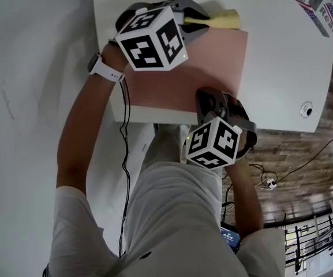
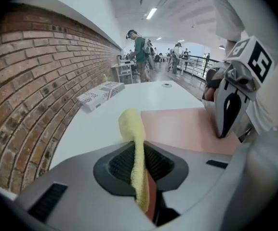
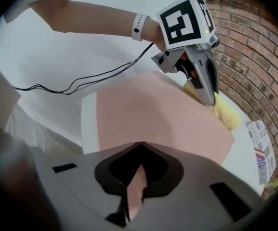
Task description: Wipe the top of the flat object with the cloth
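A flat pink sheet (image 1: 183, 68) lies on the white table (image 1: 281, 56), near its front edge. My left gripper (image 1: 204, 21) is at the sheet's far edge, shut on a yellow cloth (image 1: 225, 19) whose free end rests on the table just past the sheet. In the left gripper view the cloth (image 2: 136, 143) stands pinched between the jaws, with the pink sheet (image 2: 177, 124) to the right. My right gripper (image 1: 209, 97) is at the sheet's near edge, shut on it. In the right gripper view the sheet (image 3: 153, 114) runs into the closed jaws, and the cloth (image 3: 225, 112) shows beyond it.
A printed cardboard box (image 1: 319, 2) lies at the table's far corner, beside a brick wall (image 2: 28, 90). A cable hole (image 1: 306, 109) is set in the table at the right. Black cables (image 1: 126, 131) hang off the front edge. People stand in the background (image 2: 139, 52).
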Available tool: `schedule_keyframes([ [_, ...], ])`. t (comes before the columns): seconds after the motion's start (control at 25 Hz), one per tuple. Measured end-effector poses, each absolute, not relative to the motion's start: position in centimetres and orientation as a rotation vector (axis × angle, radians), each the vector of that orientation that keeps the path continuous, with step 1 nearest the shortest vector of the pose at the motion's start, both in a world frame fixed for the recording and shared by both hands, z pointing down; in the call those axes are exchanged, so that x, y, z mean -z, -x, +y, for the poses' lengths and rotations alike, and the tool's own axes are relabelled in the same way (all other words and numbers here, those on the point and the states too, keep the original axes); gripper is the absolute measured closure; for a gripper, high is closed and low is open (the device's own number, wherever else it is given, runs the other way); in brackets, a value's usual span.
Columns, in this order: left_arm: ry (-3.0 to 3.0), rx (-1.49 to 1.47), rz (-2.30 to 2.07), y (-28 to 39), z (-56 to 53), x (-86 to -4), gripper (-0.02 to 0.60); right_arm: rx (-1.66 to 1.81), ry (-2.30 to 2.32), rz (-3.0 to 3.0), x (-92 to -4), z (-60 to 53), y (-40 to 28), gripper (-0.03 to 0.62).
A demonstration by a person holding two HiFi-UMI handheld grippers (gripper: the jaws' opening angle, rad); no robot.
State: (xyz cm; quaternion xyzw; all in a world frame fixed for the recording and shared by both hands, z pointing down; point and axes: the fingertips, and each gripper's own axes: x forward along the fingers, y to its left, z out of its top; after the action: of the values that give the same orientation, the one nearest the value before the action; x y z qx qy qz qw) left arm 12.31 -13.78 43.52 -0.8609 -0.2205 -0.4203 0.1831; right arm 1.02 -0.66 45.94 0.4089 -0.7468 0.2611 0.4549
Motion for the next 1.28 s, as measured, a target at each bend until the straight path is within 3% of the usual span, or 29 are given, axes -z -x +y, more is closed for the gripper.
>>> schedule_keyframes([
  [0.64,2.524,1.017,-0.767,-18.6,-9.3,-41.7,0.520,-0.670,-1.036,-1.880,-45.8,-0.8,-1.1,0.589],
  [1.28,2.793,0.794,-0.224,-10.1,-12.6,-32.7,0.525,-0.626,-1.098,-1.822,-45.9,-0.4,-1.9,0.589],
])
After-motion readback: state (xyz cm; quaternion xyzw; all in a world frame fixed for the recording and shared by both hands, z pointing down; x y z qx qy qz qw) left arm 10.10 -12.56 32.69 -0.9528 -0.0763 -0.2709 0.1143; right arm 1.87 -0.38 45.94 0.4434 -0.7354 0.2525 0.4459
